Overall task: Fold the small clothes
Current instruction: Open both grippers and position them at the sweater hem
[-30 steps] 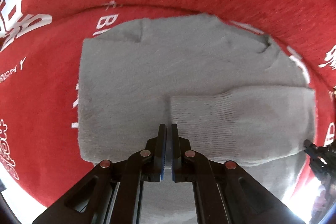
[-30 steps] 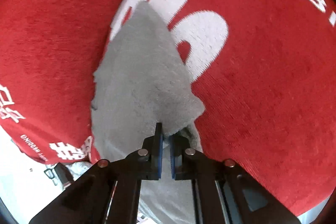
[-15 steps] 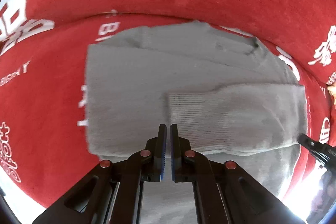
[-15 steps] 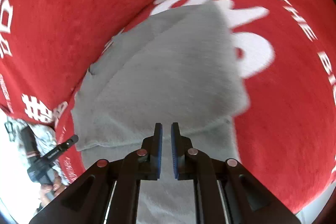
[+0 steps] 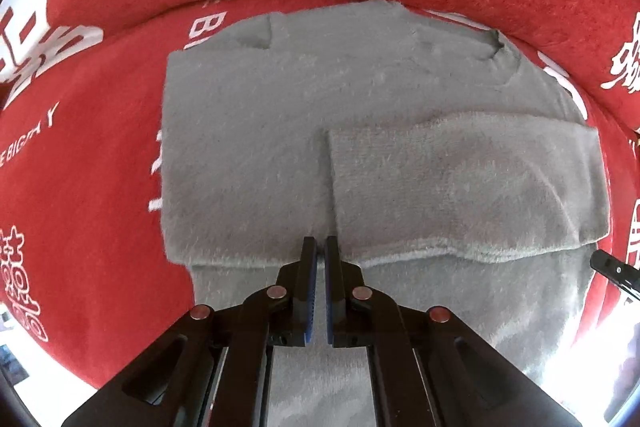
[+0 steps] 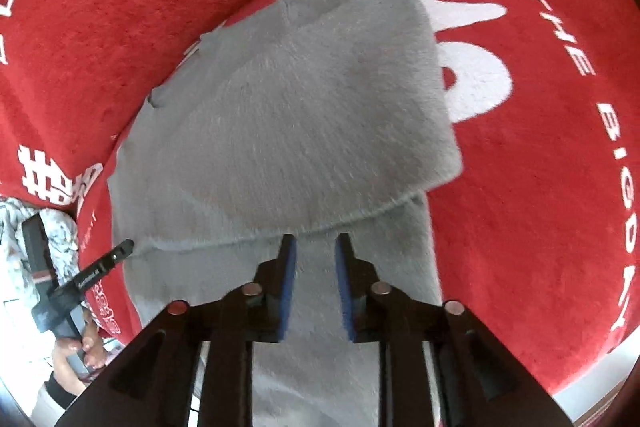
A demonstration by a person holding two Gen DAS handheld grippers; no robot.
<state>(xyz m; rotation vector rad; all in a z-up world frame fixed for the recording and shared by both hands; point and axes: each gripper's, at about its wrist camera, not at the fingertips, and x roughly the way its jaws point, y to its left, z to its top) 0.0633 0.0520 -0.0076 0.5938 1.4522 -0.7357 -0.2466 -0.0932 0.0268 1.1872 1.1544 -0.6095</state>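
Grey sweater (image 5: 260, 131) lying on red blanket (image 5: 80, 187), sleeve (image 5: 460, 195) folded across. Left gripper (image 5: 321, 251) nearly closed, gripping nothing; right gripper (image 6: 315, 247) parted, empty.

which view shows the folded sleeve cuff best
The left wrist view: the sleeve cuff lies flat across the grey sweater, its ribbed end fully visible. The right wrist view shows only the sweater's folded edge; the cuff cannot be made out.

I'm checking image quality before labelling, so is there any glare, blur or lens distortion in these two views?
Left wrist: fisheye bending, blown-out glare bottom right, grey sweater sharp. Right wrist: same bending, overexposed lower left, sweater nap slightly streaked by blur.
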